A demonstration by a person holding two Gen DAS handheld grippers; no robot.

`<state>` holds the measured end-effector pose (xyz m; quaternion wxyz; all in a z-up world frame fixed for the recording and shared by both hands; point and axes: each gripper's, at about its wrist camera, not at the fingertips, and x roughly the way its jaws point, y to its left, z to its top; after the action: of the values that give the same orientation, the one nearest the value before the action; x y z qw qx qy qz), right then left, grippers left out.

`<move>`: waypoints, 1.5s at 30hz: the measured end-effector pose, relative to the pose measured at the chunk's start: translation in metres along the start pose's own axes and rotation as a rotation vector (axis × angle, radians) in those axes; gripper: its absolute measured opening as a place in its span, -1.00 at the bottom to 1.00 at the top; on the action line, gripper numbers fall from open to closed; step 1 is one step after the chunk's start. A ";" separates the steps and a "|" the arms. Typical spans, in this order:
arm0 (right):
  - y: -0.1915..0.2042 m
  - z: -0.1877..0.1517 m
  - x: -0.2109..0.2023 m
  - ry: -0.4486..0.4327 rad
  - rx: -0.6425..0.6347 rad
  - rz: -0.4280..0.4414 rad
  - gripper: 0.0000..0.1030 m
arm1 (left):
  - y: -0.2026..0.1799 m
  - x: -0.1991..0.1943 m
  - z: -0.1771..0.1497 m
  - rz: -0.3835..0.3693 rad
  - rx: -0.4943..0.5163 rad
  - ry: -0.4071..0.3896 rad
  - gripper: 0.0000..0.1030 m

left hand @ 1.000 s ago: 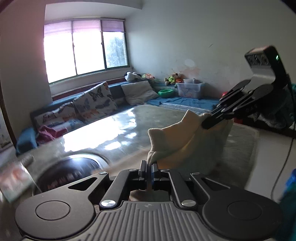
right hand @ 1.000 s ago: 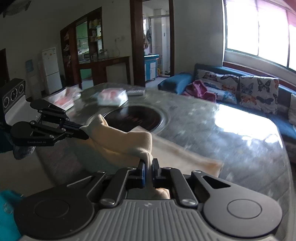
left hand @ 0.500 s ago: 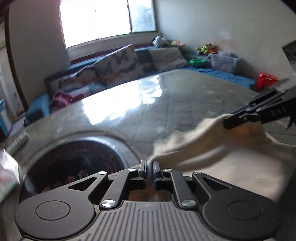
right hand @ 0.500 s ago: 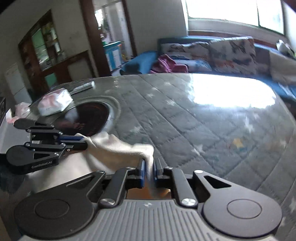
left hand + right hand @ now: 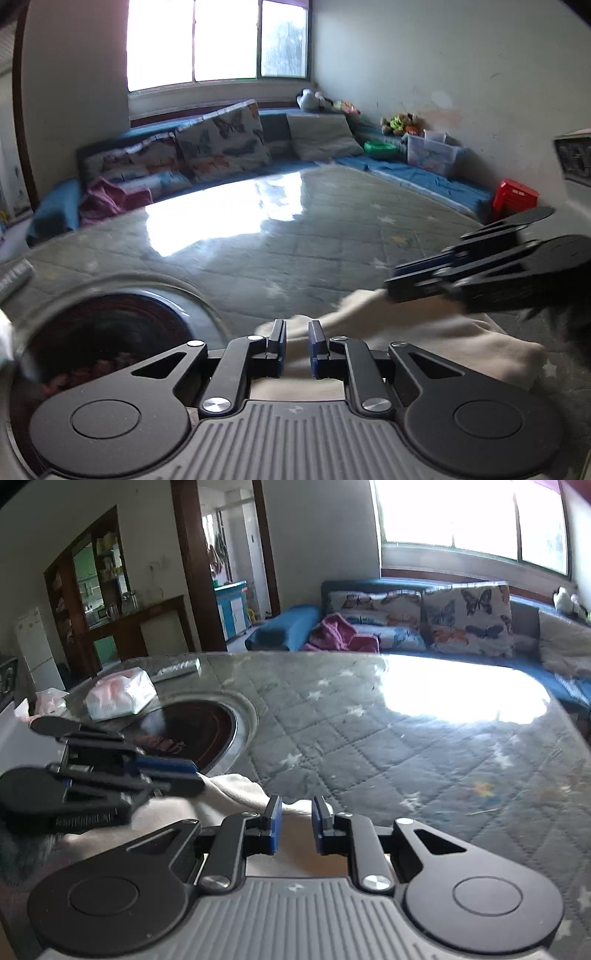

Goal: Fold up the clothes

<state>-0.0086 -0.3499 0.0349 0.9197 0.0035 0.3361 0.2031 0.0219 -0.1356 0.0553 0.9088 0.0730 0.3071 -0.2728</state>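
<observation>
Cream-coloured soft knit garment lies bunched on the near edge of the worktop, w/ a doubled layer showing, right under both tools. Left tool: jaws parted, gap visible btwn the blue pads, cloth edge sitting in/behind the gap but not pinched. Right tool: same, jaws apart, nothing clamped, cream fabric just below the tips.

Risks, as I judge them:
- Top layer is loose w/ no grip on it; it could slide or spring back, since the worktop looks glossy and slick.
- Tips are low & close to the cloth; a pull-back could snag an edge and drag the fold out of line.
- The two tools sit very near each other over the garment, so they may knock together if both move inward.
- Round dark glass hob insert is sunk into the worktop just beside the cloth; a sleeve or hem could slump into the recess.
- Garment is at the near rim, so part could slip off.

Surface: grey quilted star-print cover under a shiny clear sheet, strong window glare mid-worktop. White plastic-wrapped packet lies at the far left side, beyond the hob. Room: blue sofa w/ butterfly-print cushions, magenta cloth heap on it, big window, red plastic stool, clear storage box w/ toys by the wall.
</observation>
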 end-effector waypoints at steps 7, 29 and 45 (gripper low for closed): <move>-0.002 -0.011 0.030 0.050 0.009 -0.026 -0.70 | 0.008 0.032 0.001 0.003 -0.078 0.075 -0.71; -0.047 -0.036 -0.037 0.007 0.100 -0.113 -0.70 | -0.013 0.018 0.003 0.012 -0.066 0.057 -0.68; -0.051 -0.020 -0.027 0.118 0.028 0.026 -0.70 | -0.123 0.005 -0.019 -0.255 0.159 0.012 -0.68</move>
<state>-0.0209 -0.4101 0.0288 0.8953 0.0090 0.3927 0.2102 -0.0515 -0.2357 0.0418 0.8563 0.1068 0.2968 -0.4090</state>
